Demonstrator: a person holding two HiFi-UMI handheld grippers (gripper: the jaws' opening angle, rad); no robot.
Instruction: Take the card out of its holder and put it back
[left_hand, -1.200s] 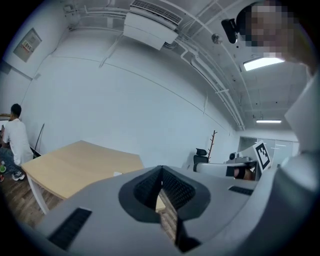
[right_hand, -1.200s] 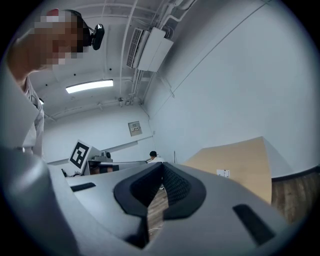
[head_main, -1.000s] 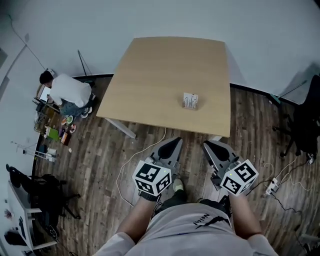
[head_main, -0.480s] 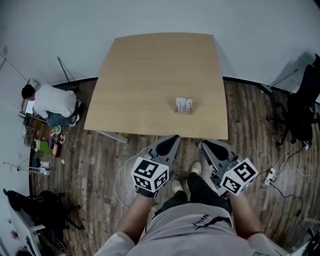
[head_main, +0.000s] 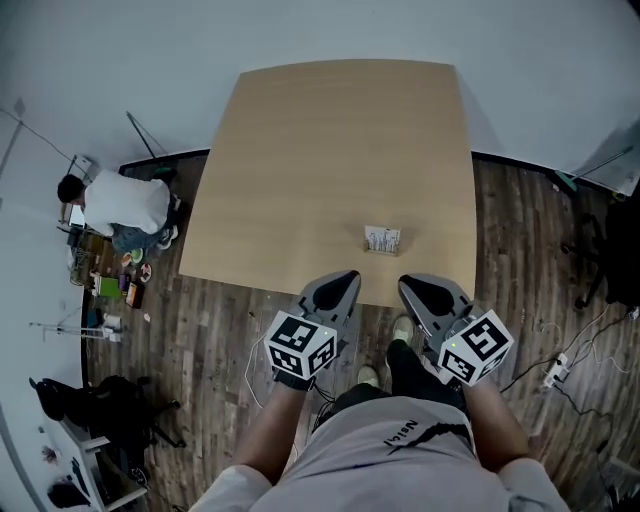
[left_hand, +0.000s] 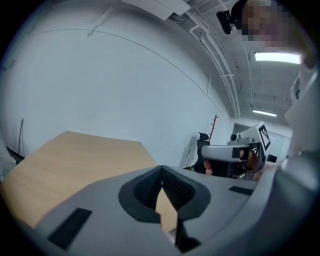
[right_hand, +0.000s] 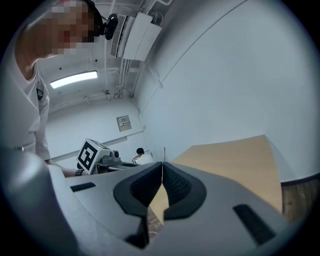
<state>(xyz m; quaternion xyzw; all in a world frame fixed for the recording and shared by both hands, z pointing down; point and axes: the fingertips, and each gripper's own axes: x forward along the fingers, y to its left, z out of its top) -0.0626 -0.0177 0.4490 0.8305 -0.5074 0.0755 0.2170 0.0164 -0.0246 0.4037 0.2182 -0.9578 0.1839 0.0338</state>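
Note:
A small white card holder with a card stands on the wooden table near its front right part. My left gripper hovers at the table's near edge, left of the holder, shut and empty. My right gripper is just right of it, also shut with nothing held. In the left gripper view the jaws meet at their tips over the tabletop. In the right gripper view the jaws touch too. The holder does not show in either gripper view.
A person in a white shirt crouches on the wood floor left of the table among small items. A black chair stands at the right. Cables and a power strip lie on the floor at right. A dark bag sits bottom left.
I have stepped closer to the table: the table and card holder sit nearer in the head view, and both grippers now reach the table's front edge. Both stay shut.

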